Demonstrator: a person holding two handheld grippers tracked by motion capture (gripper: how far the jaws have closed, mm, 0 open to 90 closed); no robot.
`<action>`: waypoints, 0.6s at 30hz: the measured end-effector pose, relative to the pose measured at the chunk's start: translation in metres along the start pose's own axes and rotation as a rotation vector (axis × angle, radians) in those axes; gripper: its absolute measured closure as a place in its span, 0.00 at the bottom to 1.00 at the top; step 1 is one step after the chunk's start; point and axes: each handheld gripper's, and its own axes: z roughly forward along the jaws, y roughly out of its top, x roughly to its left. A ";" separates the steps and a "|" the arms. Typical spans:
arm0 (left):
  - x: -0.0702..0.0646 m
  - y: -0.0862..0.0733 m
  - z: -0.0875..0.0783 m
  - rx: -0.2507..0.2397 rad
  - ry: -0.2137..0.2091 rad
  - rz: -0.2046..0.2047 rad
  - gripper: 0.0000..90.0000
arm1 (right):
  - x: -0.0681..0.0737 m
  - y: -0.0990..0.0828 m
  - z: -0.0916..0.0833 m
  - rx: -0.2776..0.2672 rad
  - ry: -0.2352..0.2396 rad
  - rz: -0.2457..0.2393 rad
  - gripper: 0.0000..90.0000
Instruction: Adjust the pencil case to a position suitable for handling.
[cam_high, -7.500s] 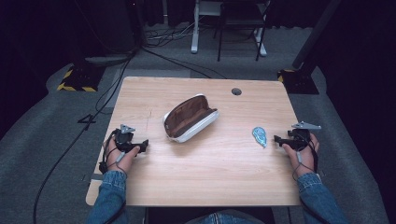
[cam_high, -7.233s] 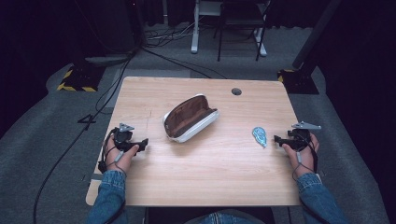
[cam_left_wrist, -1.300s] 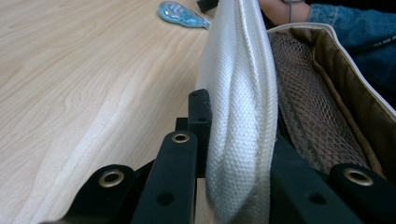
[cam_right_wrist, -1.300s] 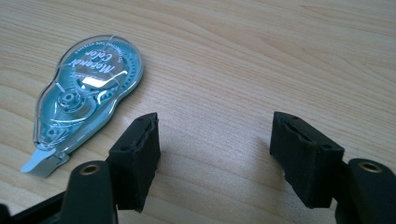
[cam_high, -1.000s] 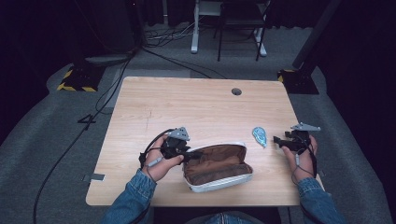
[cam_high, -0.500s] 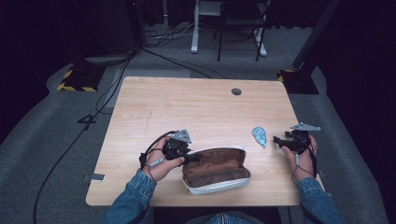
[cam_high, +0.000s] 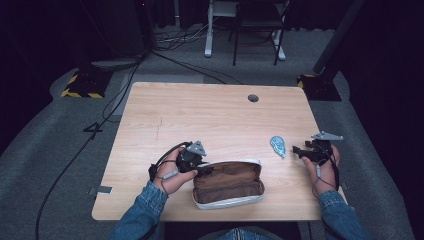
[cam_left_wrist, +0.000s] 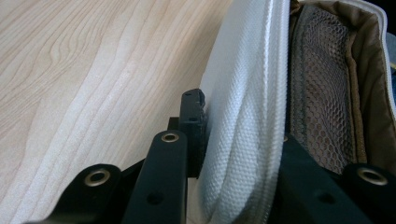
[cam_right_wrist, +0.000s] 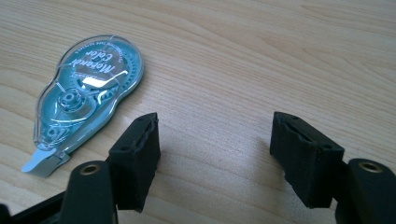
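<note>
The open pencil case now sits at the table's near edge, right in front of the person; seven seconds back it lay tilted near the middle of the table. The left gripper has come across from the left edge with it and is at the case's left end. Its jaws straddle the white wall of the case, one outside, one inside against the mesh lining, and they have just been easing apart, so the grip looks to be loosening; whether the pads press on the fabric I cannot tell.

Over on the right, nothing has changed: the right gripper rests in the same spot, jaws half open and empty, bare wood between them.

Just beyond it lies the correction tape roller, exactly where it was.

Count: one pencil case, one tape roller, two grippers, one table.
</note>
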 end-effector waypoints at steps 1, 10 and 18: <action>0.000 0.000 0.000 -0.002 0.008 -0.002 0.84 | 0.000 0.000 0.000 0.000 0.000 0.000 0.37; 0.001 0.002 -0.001 -0.043 0.071 -0.010 0.39 | 0.000 0.000 0.000 0.000 0.000 0.000 0.37; -0.001 0.003 -0.001 -0.043 0.083 0.008 0.47 | 0.000 0.000 0.000 0.000 0.000 0.000 0.37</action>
